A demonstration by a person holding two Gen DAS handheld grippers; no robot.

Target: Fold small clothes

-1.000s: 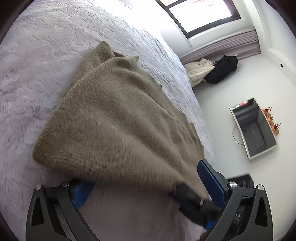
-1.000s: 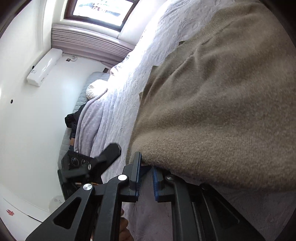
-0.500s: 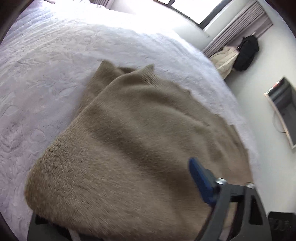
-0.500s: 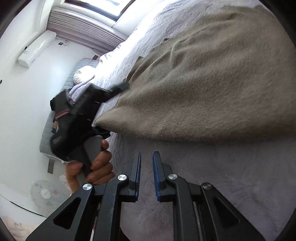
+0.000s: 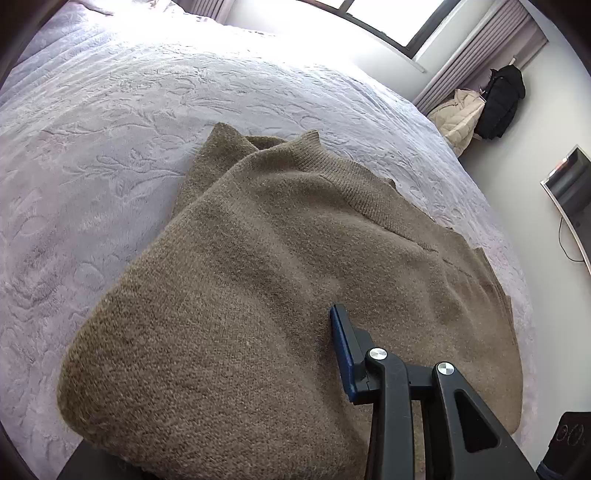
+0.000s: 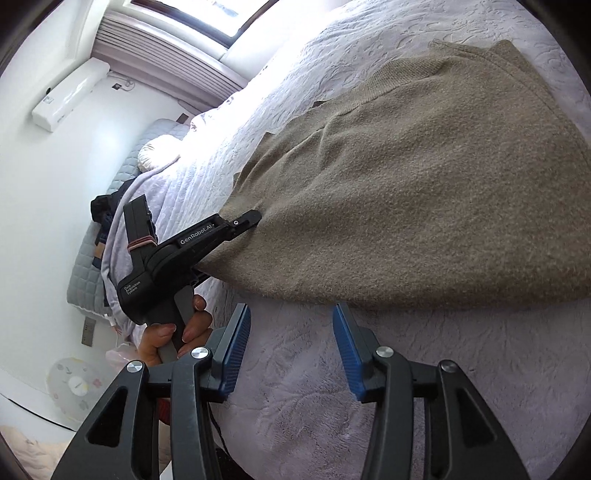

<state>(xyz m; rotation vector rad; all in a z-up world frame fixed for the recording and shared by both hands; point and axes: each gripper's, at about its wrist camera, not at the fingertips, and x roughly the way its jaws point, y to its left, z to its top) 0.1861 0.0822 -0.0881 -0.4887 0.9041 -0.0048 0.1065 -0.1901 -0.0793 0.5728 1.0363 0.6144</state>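
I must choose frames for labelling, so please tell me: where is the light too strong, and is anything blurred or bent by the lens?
Left wrist view: the window glare washes out the far part of the lilac embossed bedspread; the brown knitted sweater is sharp. Right wrist view: the window is blown out, the fisheye curves the bed edge, no motion blur.

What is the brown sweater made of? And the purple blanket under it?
The brown sweater looks like soft knitted wool or a wool-like yarn: fuzzy surface, ribbed band along one edge. The purple blanket looks like plush, velvety fabric with a leafy pattern pressed into it. Exact fibres cannot be told from looks alone.
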